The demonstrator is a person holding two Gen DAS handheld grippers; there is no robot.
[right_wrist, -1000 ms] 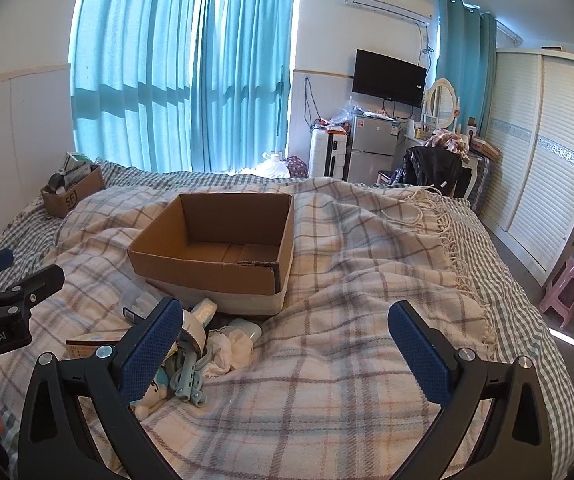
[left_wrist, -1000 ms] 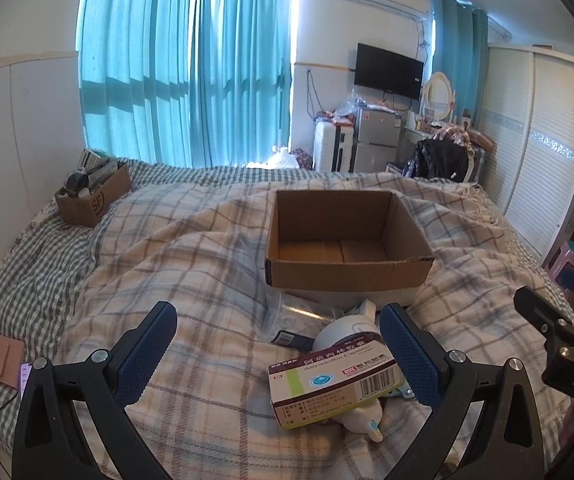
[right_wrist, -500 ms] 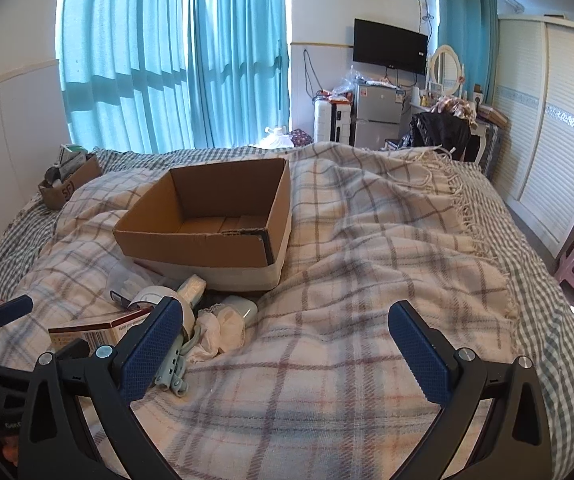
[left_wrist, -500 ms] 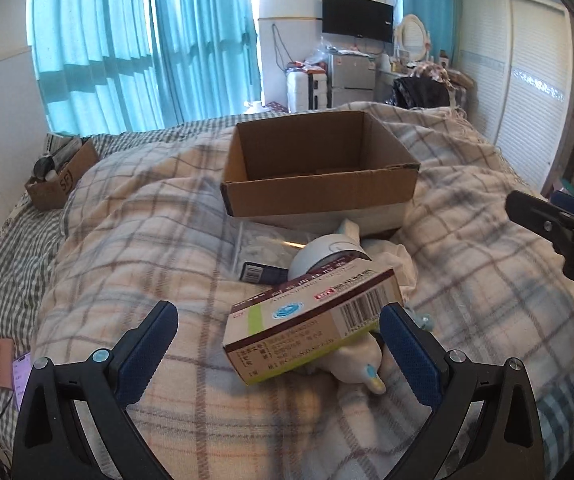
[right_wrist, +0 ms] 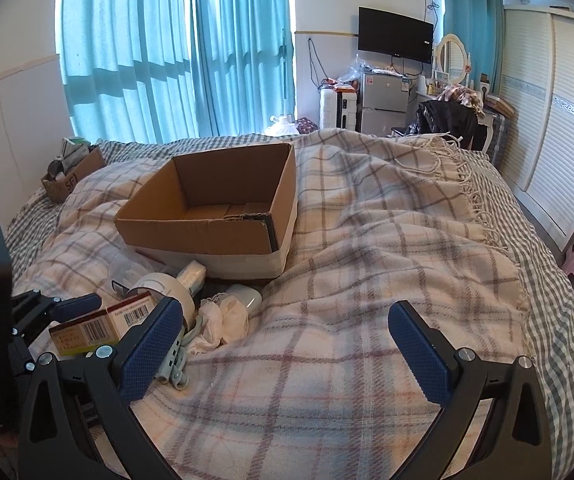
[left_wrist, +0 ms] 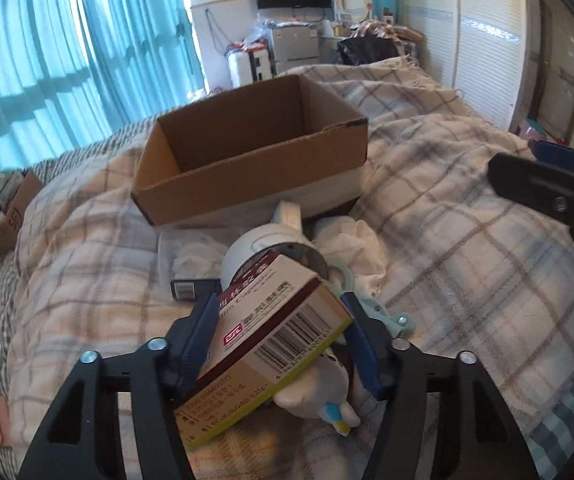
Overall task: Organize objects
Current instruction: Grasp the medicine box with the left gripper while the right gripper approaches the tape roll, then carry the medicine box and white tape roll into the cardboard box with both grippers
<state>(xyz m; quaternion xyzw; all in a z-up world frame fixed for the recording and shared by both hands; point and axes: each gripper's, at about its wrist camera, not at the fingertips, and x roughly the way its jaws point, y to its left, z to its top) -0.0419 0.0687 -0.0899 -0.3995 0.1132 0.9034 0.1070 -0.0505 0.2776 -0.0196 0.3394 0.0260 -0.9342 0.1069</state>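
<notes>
Around medicine box [left_wrist: 271,336], newly closed hand-held gripper [left_wrist: 283,332]

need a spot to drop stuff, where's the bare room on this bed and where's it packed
Free: the plaid blanket right of the cardboard box, out to its fringe, and the patch under the open right gripper. The box looks empty too. Crowded: the pile in front of the box, where the left gripper has been closing around the medicine box beside the tape roll and white cloth.

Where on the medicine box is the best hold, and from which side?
Across the medicine box's two long side faces, coming from the barcode end: it lies tilted atop the pile, both faces exposed. The left hand-held gripper already straddles it so, jaws just closing.
</notes>
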